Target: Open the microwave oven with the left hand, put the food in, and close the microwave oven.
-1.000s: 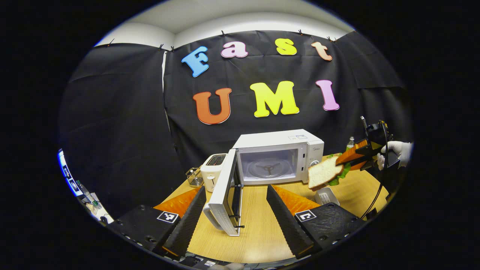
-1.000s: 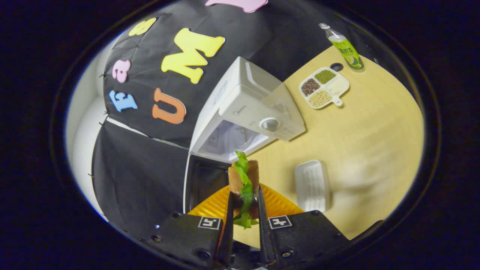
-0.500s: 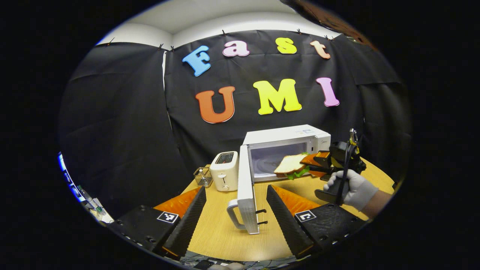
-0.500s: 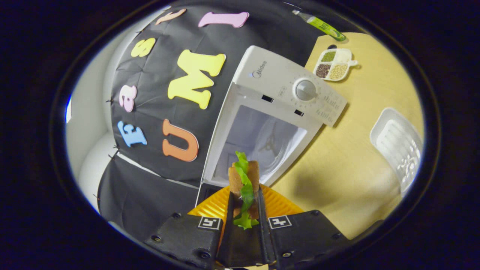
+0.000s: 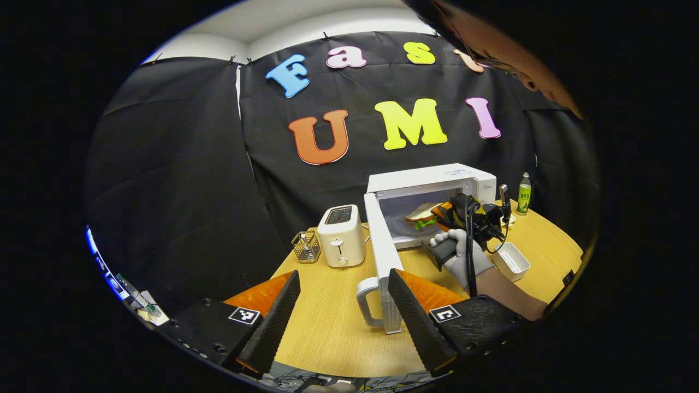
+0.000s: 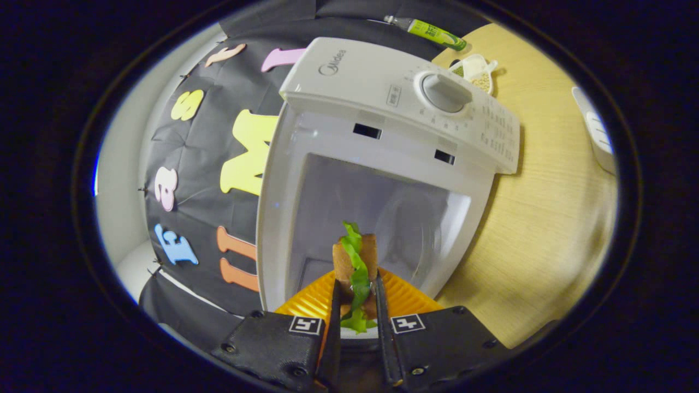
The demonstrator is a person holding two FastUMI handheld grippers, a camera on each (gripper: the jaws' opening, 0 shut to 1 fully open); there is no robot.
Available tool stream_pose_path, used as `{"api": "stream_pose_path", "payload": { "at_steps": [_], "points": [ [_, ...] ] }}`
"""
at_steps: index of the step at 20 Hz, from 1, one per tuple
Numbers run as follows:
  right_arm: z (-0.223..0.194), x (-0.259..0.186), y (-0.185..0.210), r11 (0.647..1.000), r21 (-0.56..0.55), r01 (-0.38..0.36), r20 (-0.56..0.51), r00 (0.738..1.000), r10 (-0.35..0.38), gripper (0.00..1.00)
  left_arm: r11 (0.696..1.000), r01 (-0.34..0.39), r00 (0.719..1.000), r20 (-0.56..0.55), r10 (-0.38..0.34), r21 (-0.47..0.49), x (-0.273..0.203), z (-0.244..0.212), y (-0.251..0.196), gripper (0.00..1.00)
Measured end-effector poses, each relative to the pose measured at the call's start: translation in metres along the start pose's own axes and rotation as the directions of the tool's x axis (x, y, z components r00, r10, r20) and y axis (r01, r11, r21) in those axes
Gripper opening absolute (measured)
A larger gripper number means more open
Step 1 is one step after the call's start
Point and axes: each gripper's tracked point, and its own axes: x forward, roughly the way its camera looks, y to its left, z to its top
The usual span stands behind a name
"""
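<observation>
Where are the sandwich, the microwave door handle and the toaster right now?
sandwich [image 6: 355, 262]: right gripper view, on the lettuce edge between the bread slices.
microwave door handle [image 5: 365, 300]: left gripper view, on the handle's curved bar.
toaster [image 5: 342, 237]: left gripper view, on its front face.

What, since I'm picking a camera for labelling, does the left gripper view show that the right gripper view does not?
The left gripper view adds the toaster, the wire basket, the swung-open door with its handle, the gloved hand and the open left tongs. The right gripper view adds the control dial and the divided dish. Both share the microwave, the sandwich at its opening, clamped in the right tongs, the green bottle, the white tray and the table.
</observation>
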Motion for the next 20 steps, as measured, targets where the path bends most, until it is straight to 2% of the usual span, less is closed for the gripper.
{"api": "stream_pose_path", "payload": {
  "at_steps": [3, 6, 7, 9, 10, 12, 13, 14, 15, 16, 17, 18, 19, 20],
  "points": [
    [-0.011, 0.026, -0.018, 0.998, -0.026, 0.05, 0.022, 0.999, -0.05, 0.33, 1.0, 0.005, 1.0, 0.007, -0.005, -0.005, 0.011, 0.003, -0.001, 0.96],
    [-0.014, 0.039, -0.027, 0.998, -0.035, 0.057, 0.049, 0.997, -0.056, 0.33, 1.0, 0.008, 1.0, 0.004, -0.008, -0.012, 0.014, 0.001, -0.001, 0.96],
    [-0.013, 0.04, -0.028, 0.997, -0.048, 0.06, 0.058, 0.997, -0.057, 0.24, 1.0, 0.003, 1.0, 0.01, -0.003, -0.012, 0.015, 0.003, 0.001, 0.96],
    [-0.015, 0.043, -0.031, 0.994, -0.072, 0.077, 0.057, 0.996, -0.073, 0.27, 1.0, -0.001, 1.0, 0.007, 0.001, -0.019, 0.016, 0.002, 0.002, 0.96],
    [-0.016, 0.043, -0.036, 0.99, -0.098, 0.099, 0.054, 0.994, -0.094, 0.32, 1.0, -0.002, 1.0, 0.007, 0.002, -0.023, 0.016, 0.001, 0.002, 0.97],
    [-0.011, 0.037, -0.043, 0.976, -0.168, 0.135, 0.071, 0.99, -0.125, 0.51, 1.0, -0.006, 1.0, 0.009, 0.006, -0.024, 0.015, 0.001, 0.003, 0.96],
    [-0.011, 0.035, -0.042, 0.97, -0.199, 0.137, 0.066, 0.99, -0.126, 0.4, 1.0, -0.006, 1.0, 0.011, 0.006, -0.025, 0.014, 0.002, 0.002, 0.96],
    [-0.01, 0.031, -0.04, 0.959, -0.247, 0.136, 0.07, 0.99, -0.122, 0.49, 1.0, -0.006, 1.0, 0.018, 0.007, -0.024, 0.014, 0.003, 0.002, 0.97],
    [-0.011, 0.028, -0.038, 0.946, -0.296, 0.136, 0.076, 0.99, -0.118, 0.68, 1.0, -0.008, 1.0, 0.019, 0.008, -0.022, 0.014, 0.003, 0.001, 0.96],
    [-0.014, 0.028, -0.033, 0.925, -0.355, 0.132, 0.072, 0.991, -0.114, 0.68, 1.0, -0.007, 1.0, 0.022, 0.008, -0.022, 0.013, 0.003, 0.002, 0.97],
    [-0.02, 0.027, -0.039, 0.883, -0.441, 0.16, 0.05, 0.987, -0.154, 0.72, 1.0, -0.004, 1.0, 0.024, 0.004, -0.025, 0.012, 0.004, 0.001, 0.97],
    [-0.026, 0.027, -0.044, 0.849, -0.502, 0.167, 0.021, 0.983, -0.181, 0.84, 1.0, -0.002, 1.0, 0.029, 0.003, -0.026, 0.011, 0.005, -0.001, 0.96],
    [-0.033, 0.032, -0.039, 0.831, -0.535, 0.151, 0.009, 0.985, -0.173, 0.99, 1.0, -0.002, 0.999, 0.033, 0.003, -0.026, 0.01, 0.006, -0.001, 0.96],
    [-0.042, 0.036, -0.038, 0.797, -0.591, 0.125, -0.028, 0.984, -0.175, 0.98, 1.0, -0.003, 0.999, 0.035, 0.004, -0.024, 0.01, 0.005, -0.001, 0.97]
  ]
}}
